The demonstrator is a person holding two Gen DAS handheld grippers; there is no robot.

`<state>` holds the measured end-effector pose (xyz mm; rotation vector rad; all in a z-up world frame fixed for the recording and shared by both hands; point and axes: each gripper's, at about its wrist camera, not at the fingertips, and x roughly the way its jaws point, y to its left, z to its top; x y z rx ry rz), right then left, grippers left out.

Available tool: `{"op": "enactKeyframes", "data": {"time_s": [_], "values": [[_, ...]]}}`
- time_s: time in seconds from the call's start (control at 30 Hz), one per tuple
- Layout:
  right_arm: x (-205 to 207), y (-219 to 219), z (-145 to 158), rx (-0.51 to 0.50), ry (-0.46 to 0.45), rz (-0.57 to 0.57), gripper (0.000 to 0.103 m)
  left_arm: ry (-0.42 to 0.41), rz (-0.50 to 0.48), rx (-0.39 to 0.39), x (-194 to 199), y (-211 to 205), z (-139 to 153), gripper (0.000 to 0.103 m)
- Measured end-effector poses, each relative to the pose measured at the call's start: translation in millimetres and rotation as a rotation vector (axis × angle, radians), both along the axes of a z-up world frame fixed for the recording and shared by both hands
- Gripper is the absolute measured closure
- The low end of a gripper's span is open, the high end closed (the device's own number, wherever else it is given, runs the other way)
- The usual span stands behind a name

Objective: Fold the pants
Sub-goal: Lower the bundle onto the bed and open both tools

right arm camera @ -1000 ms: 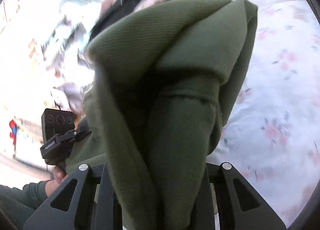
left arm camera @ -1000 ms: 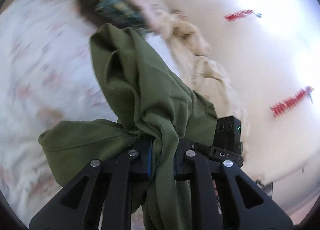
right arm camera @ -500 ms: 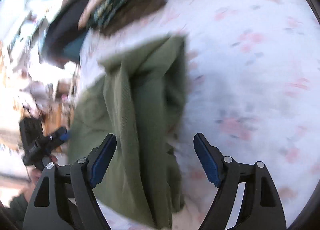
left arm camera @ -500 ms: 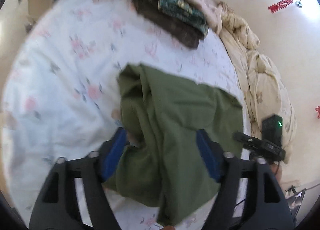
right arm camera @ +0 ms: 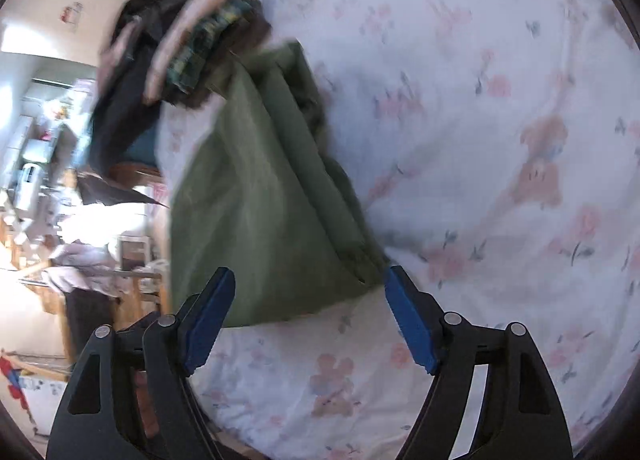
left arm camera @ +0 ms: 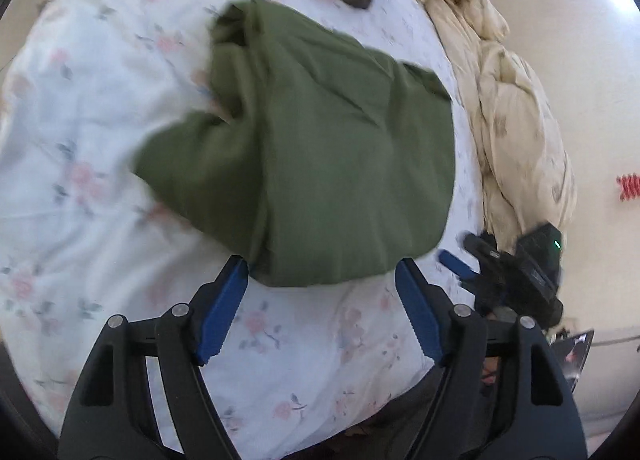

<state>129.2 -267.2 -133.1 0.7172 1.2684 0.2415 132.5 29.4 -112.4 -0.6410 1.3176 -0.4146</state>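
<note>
Pants (left arm camera: 312,164) lie bunched just beyond your left tongs (left arm camera: 320,292); the right tongs (right arm camera: 308,300), starting to close, hold nothing either. Next, find the waistband and spread them flat.

Olive green pants (left arm camera: 320,148), plain, no pattern. White bedsheet (left arm camera: 92,196) dotted with pale pink flowers and grey-green leaves. Cream quilt (left arm camera: 516,116), faintly printed, bunched alongside. Dark brown and green-checked folded clothes (right arm camera: 208,48) beyond. Blue pads (left arm camera: 222,308) on black gripper fingers.
</note>
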Motion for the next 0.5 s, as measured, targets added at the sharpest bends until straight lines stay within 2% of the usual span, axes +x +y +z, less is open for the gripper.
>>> {"op": "enactKeyframes", "data": {"time_s": [0.03,0.07,0.1,0.13,0.17,0.23,0.33,0.5], "values": [[-2,2,-7,0.016,0.02,0.005,0.027,-0.029,-0.013,0.029,0,-8,-1,0.037],[1,5,-14,0.023,0.034,0.015,0.039,-0.047,-0.023,0.062,1,-13,-2,0.054],[3,8,-19,0.013,0.046,0.025,0.059,-0.046,-0.03,0.087,2,-16,-3,0.069],[4,9,-20,0.006,0.042,0.025,0.072,-0.035,-0.036,0.113,5,-18,-7,0.097],[5,10,-17,-0.005,0.023,0.024,0.095,-0.035,-0.042,0.1,6,-19,-5,0.097],[2,14,3,-0.035,-0.044,0.054,0.095,-0.117,-0.037,0.113,3,-18,19,0.097],[-4,20,43,-0.067,-0.172,0.089,0.097,-0.238,-0.055,0.084,7,-18,65,0.098],[15,15,86,0.041,-0.289,0.055,0.098,-0.33,-0.03,0.096,48,-11,118,0.098]]}}
